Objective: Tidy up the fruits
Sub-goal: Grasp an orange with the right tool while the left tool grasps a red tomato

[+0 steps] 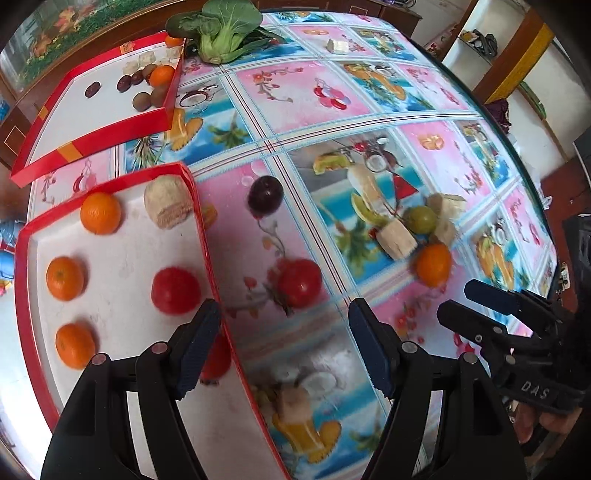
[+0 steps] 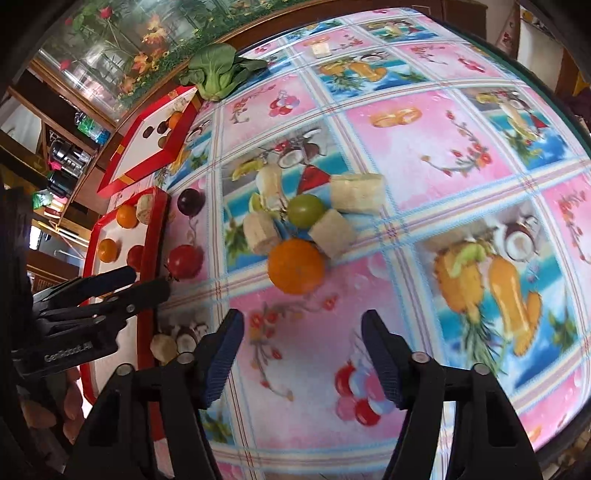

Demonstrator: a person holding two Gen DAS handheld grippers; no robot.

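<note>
Hovering over a fruit-print tablecloth (image 1: 332, 110), both grippers point steeply down with nothing between their fingers. Left gripper (image 1: 286, 328) stands wide open, straddling the right wall of the near red tray (image 1: 207, 236); one finger is over the tray floor, the other over the cloth. Right gripper (image 2: 303, 332) is open too, a bit narrower, empty, above bare cloth just short of an orange (image 2: 296, 266). No contact with any fruit by either one.

Near tray holds three oranges (image 1: 100, 213) along its left side, a red tomato (image 1: 176, 290), a pale banana chunk (image 1: 168, 206) at the far corner, and another red fruit partly hidden behind the left gripper's finger. Far tray (image 1: 92, 136) holds small dark plums (image 1: 92, 89), brownish round fruits, an orange and pale cubes; details are too small to sort.

Loose on the cloth: a dark plum (image 1: 265, 194) just right of the near tray, a tomato (image 1: 299, 282) nearer the left gripper, and a cluster further right. That cluster is a green round fruit (image 2: 305, 210) ringed by three banana chunks (image 2: 356, 194), with the orange touching or nearly touching the front chunks. A leafy green (image 1: 221, 29) lies at the far edge beside the far tray. A small pale cube (image 1: 338, 46) sits alone far off. Motion blur softens most edges.
</note>
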